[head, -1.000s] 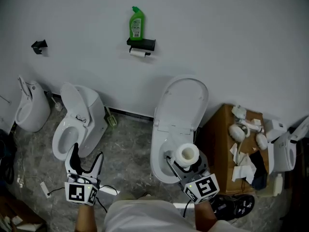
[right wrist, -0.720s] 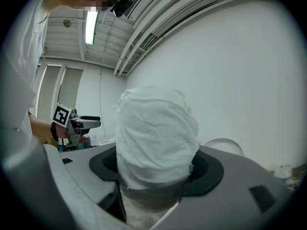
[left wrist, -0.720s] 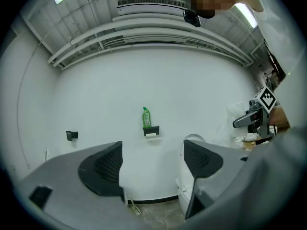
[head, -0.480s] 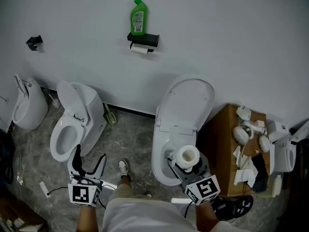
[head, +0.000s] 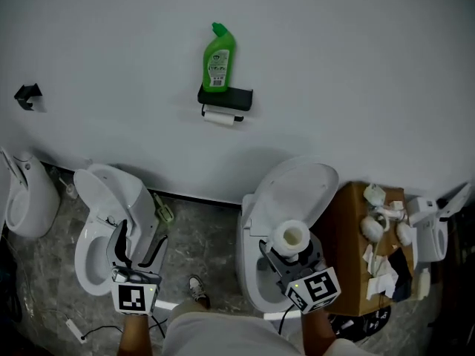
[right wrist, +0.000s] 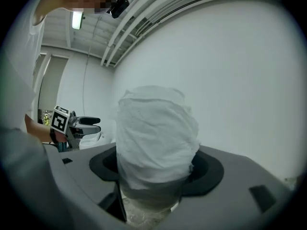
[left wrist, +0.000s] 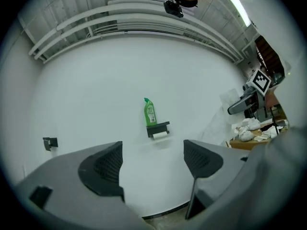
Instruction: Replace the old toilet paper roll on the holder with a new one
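The right gripper (head: pixel 291 252) clamps a new toilet paper roll (head: pixel 289 236) — the left gripper (head: pixel 136 245) gapes wide, empty.

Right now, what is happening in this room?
A person holds a gripper in each hand. The right gripper is shut on a new toilet paper roll; the left gripper is open and empty. On the wall, the holder carries the old roll, with a green bottle on top.
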`<state>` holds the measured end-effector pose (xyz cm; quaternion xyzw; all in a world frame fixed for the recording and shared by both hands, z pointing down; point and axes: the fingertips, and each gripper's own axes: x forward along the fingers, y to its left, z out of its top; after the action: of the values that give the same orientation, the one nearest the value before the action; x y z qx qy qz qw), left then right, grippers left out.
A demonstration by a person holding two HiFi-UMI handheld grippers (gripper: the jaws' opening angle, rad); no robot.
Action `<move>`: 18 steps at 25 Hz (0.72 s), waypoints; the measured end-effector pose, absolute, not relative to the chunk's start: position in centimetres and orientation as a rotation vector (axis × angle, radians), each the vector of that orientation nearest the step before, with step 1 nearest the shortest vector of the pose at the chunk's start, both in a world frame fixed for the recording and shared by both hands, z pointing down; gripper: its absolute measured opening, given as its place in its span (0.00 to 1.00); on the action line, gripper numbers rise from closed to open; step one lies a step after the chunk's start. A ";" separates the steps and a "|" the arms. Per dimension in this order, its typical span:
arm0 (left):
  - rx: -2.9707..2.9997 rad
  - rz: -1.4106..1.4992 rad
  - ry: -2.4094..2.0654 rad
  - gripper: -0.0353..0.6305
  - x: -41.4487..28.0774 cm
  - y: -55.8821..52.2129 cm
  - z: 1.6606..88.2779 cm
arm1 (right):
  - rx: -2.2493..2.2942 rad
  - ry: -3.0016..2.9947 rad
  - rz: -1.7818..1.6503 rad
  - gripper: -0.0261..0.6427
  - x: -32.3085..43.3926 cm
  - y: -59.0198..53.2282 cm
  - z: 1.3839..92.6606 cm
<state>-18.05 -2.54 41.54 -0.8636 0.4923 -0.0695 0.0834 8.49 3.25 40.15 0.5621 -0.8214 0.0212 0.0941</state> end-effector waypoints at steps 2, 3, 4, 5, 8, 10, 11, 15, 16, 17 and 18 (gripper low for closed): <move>-2.621 -0.159 1.417 0.63 -17.9 -5.3 41.4 | 1.684 -2.407 0.078 0.53 7.6 1.1 39.9; -2.643 -0.132 1.394 0.63 -17.7 -6.4 41.5 | 1.681 -2.394 0.083 0.53 7.1 0.3 39.9; -2.660 -0.118 1.371 0.63 -17.4 -7.5 41.7 | 1.675 -2.380 0.086 0.53 6.6 -0.4 40.1; -2.675 -0.116 1.350 0.63 -17.0 -8.5 42.1 | 1.671 -2.364 0.092 0.53 6.3 -1.0 40.3; -2.728 -0.106 1.325 0.63 -15.9 -10.5 43.2 | 1.678 -2.324 0.138 0.53 6.2 -2.4 41.0; -2.741 -0.120 1.303 0.63 -15.3 -11.3 43.7 | 1.683 -2.308 0.164 0.53 6.3 -3.4 41.4; -2.744 -0.134 1.294 0.63 -15.1 -11.7 43.9 | 1.682 -2.305 0.172 0.53 6.4 -3.9 41.5; -2.738 -0.189 1.317 0.63 -14.7 -13.9 43.9 | 1.671 -2.333 0.172 0.53 6.9 -6.7 41.7; -2.721 -0.196 1.321 0.63 -14.6 -14.5 43.7 | 1.668 -2.348 0.165 0.53 7.1 -7.4 41.6; -2.696 -0.202 1.319 0.63 -14.4 -15.2 43.4 | 1.667 -2.365 0.156 0.53 7.4 -8.1 41.5; -2.665 -0.208 1.308 0.63 -14.1 -15.9 42.9 | 1.669 -2.382 0.148 0.53 7.7 -8.9 41.4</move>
<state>-14.09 -15.88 42.94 -0.8924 0.4380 -0.0696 0.0829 7.73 -8.91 41.41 0.5693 -0.8126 0.0504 0.1147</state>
